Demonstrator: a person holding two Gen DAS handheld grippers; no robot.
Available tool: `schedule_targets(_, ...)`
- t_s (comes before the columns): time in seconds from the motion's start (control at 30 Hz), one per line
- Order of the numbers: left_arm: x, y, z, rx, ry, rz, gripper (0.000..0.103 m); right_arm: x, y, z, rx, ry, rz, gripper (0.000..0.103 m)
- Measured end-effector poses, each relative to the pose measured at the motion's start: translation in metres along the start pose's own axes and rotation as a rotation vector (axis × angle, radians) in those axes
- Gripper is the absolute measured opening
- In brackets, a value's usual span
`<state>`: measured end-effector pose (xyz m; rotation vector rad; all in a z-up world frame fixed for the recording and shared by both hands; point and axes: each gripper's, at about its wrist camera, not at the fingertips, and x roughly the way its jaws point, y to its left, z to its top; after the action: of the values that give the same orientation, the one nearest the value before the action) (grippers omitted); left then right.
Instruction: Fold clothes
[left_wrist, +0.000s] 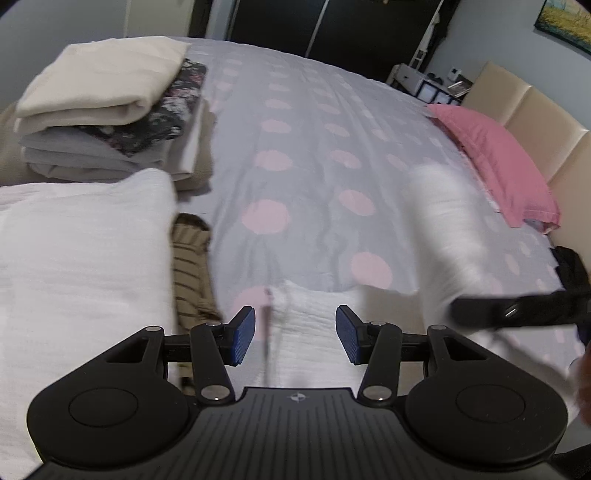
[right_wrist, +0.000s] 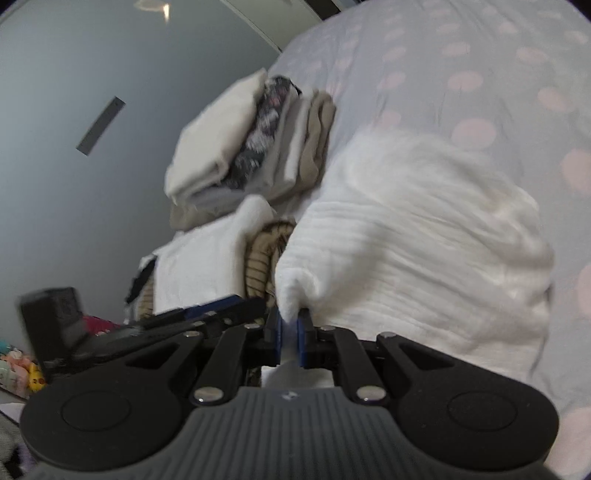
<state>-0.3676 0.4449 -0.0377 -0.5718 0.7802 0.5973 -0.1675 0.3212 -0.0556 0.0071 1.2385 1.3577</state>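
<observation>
A white crinkled garment (right_wrist: 413, 236) lies bunched on the bed. My right gripper (right_wrist: 290, 334) is shut on a corner of it and holds that corner up. In the left wrist view the same white garment (left_wrist: 317, 325) lies under and ahead of my left gripper (left_wrist: 295, 334), which is open and empty, its blue pads (left_wrist: 243, 334) apart above the cloth. The right gripper (left_wrist: 517, 306) shows blurred at the right of the left wrist view, with white cloth hanging from it.
A stack of folded clothes (left_wrist: 107, 110) sits at the bed's far left. A white folded cloth (left_wrist: 81, 266) and a striped tan garment (left_wrist: 192, 266) lie near left. A pink pillow (left_wrist: 498, 162) lies by the beige headboard (left_wrist: 535, 110). The bedspread (left_wrist: 303, 147) is grey with pink dots.
</observation>
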Motion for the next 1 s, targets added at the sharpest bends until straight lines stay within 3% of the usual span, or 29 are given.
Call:
schedule_targets(0.3,0.002,0.013,-0.002,-0.014,0.016,0.041,0.046,0.059,-0.010,-0.022,0.101,0.043,-0.031,0.011)
schedule_targets(0.47,0.004,0.014,-0.004,-0.011,0.023,0.045,0.046,0.061,-0.009,-0.033,0.057,0.074,-0.035,0.028)
schedule_targets(0.73,0.015,0.008,-0.010,-0.010,0.077,-0.018,0.047,0.005,-0.014,-0.037,-0.091,-0.024,-0.083,0.031)
schedule_targets(0.83,0.024,0.002,-0.014,0.005,0.115,-0.042,0.051,-0.018,-0.027,-0.050,-0.135,-0.052,-0.127,0.032)
schedule_targets(1.0,0.038,-0.011,-0.030,0.063,0.206,-0.012,0.054,-0.053,-0.054,-0.087,-0.208,-0.071,-0.208,0.034)
